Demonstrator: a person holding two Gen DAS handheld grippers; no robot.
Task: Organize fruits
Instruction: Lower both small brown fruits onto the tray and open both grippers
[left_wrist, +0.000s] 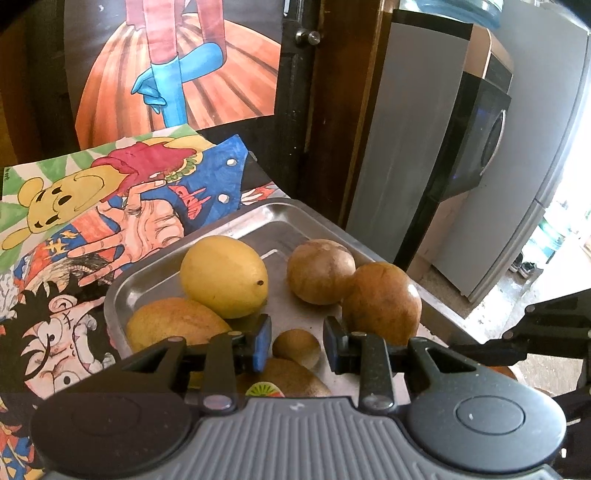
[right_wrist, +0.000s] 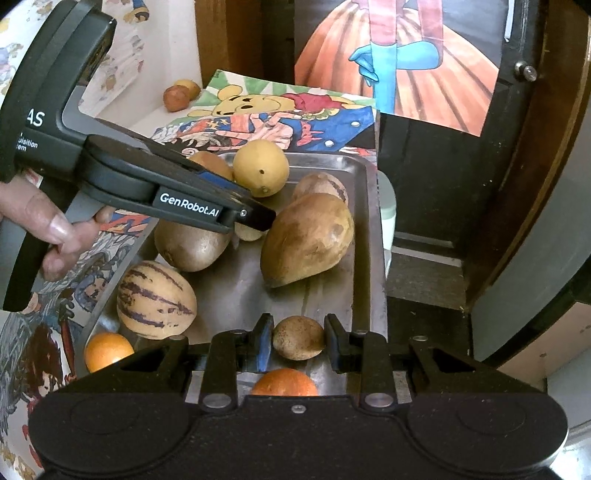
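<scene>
Brown mango (right_wrist: 306, 240) points toward camera, seemingly.

Left gripper (left_wrist: 296, 347) and right gripper (right_wrist: 298, 343) angled downward, each clamped on small fruit; hand (right_wrist: 44, 229) grips left handle

The shallow steel tray (right_wrist: 364, 221) is offering one bare strip, running down its middle between the large brown mango-shaped fruit (right_wrist: 306, 238) on the right and the cream purple-striped melon (right_wrist: 155, 299) on the left. The left tool (right_wrist: 255, 218) is reaching in from the left, blocking the way over the brown kiwi (right_wrist: 190, 247). The yellow lemon-like fruit (right_wrist: 260, 168) is crowding the far end. A dark wooden post (left_wrist: 332, 110) is standing just beyond the tray's far right corner.
</scene>
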